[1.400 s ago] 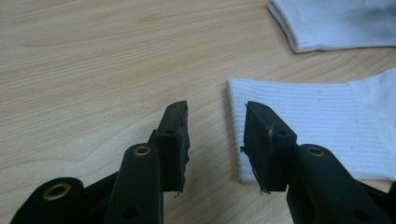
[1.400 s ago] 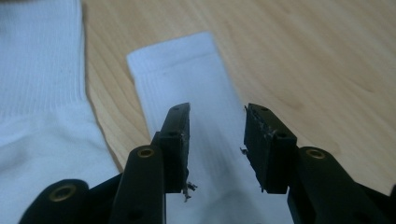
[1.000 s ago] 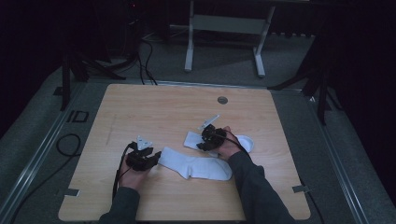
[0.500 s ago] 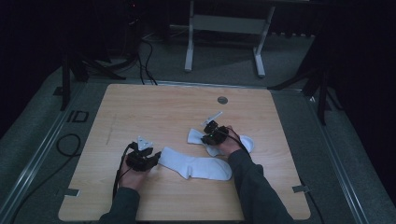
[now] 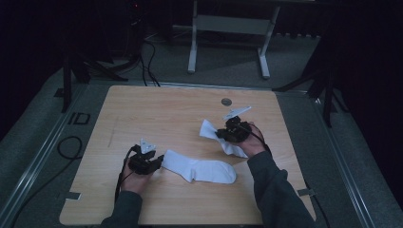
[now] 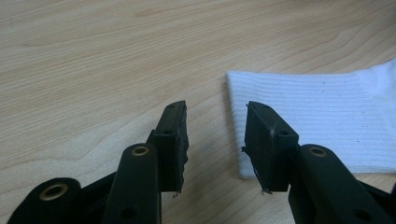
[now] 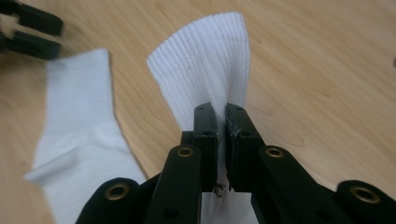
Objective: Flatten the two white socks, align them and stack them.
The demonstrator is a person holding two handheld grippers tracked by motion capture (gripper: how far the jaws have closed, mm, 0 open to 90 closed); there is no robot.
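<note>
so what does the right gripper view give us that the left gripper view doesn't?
Right gripper view alone: the right gripper shut on the ribbed cuff of a white cotton sock, that cuff raised off the table. Left gripper view alone: the left gripper open, its jaws straddling the cuff edge of the flat white sock without pinching it. Both: that flat sock and the light wooden table.
</note>
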